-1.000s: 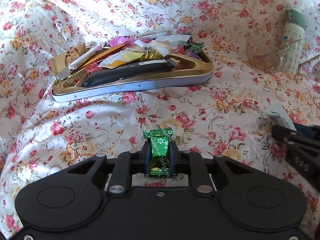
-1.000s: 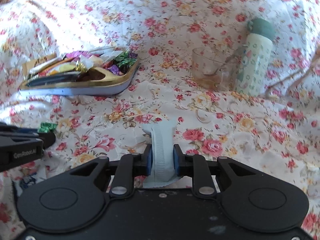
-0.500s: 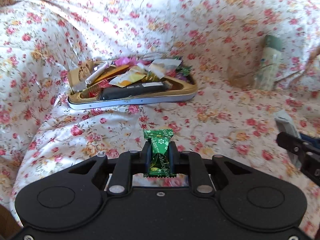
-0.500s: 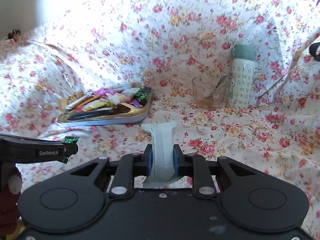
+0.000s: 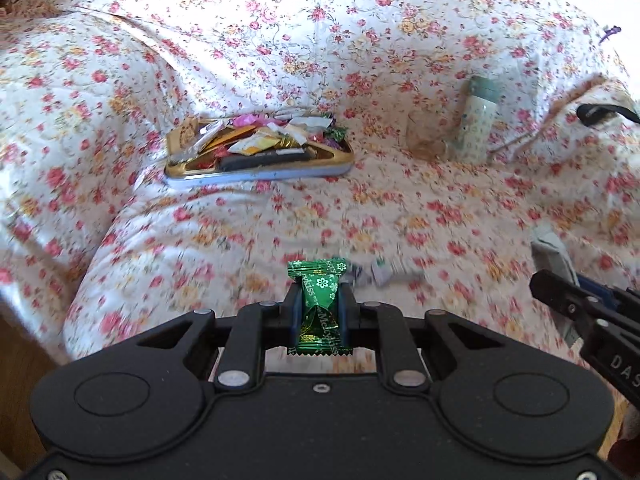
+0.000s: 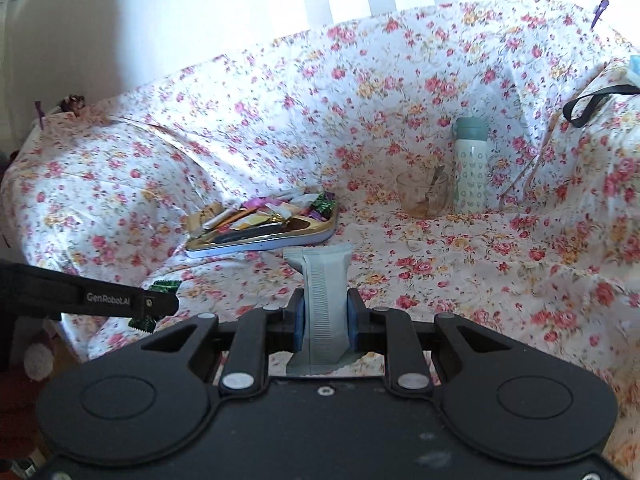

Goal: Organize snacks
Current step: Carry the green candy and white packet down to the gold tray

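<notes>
My left gripper point(image 5: 319, 307) is shut on a green foil candy point(image 5: 320, 300), held upright above the flowered cloth. My right gripper point(image 6: 326, 314) is shut on a pale grey-blue snack packet point(image 6: 323, 292), also held upright. A gold tray with a silver rim point(image 5: 260, 174) lies far ahead, heaped with several wrapped snacks; it also shows in the right wrist view point(image 6: 264, 244). The right gripper with its packet shows at the right edge of the left wrist view point(image 5: 580, 304). The left gripper and green candy show at the left of the right wrist view point(image 6: 152, 304).
A glass cup with a spoon point(image 6: 424, 196) and a pale green bottle point(image 6: 470, 168) stand right of the tray. A small grey wrapper point(image 5: 380, 272) lies on the cloth just past the left gripper. A black strap point(image 6: 592, 104) lies at the far right. The cloth's front edge drops off at the lower left.
Both grippers have drawn back and up from the tray, each still holding its snack. The tray, cup and bottle now look smaller and farther away.
</notes>
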The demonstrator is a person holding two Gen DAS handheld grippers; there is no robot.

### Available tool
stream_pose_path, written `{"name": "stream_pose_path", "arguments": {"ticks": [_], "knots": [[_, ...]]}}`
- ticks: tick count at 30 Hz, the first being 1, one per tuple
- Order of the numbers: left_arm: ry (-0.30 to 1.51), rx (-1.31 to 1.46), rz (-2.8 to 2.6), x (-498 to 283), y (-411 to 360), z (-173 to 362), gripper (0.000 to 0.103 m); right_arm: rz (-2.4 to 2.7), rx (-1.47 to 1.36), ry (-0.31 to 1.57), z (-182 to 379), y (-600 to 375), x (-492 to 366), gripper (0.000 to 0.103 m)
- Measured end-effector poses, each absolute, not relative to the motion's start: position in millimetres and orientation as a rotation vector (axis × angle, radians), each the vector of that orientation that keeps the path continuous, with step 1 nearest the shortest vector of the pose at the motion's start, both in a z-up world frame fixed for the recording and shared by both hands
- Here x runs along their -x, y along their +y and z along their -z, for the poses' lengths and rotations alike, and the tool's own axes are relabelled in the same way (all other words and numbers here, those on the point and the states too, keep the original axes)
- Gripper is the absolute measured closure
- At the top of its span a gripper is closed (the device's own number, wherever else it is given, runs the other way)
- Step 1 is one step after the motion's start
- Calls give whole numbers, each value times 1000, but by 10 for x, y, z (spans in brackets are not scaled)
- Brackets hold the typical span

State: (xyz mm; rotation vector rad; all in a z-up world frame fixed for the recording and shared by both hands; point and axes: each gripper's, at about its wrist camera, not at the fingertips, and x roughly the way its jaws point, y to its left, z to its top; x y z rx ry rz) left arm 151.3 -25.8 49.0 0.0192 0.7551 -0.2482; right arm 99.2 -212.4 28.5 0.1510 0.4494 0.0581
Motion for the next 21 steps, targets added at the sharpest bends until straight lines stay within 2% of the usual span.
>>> {"name": "stream_pose_path", "arguments": {"ticks": [11,17,21], "knots": [[789,33,247,-816,-39,-480,80,-76,-249,455,-314,-1943,-107,81],[819,41,192,-709,14,-301,80,-19,-318,545,-83,-1941,-42,81],[860,71,168,-649,44,-147,80,28,-268,608,137,-1881,67,81]]}}
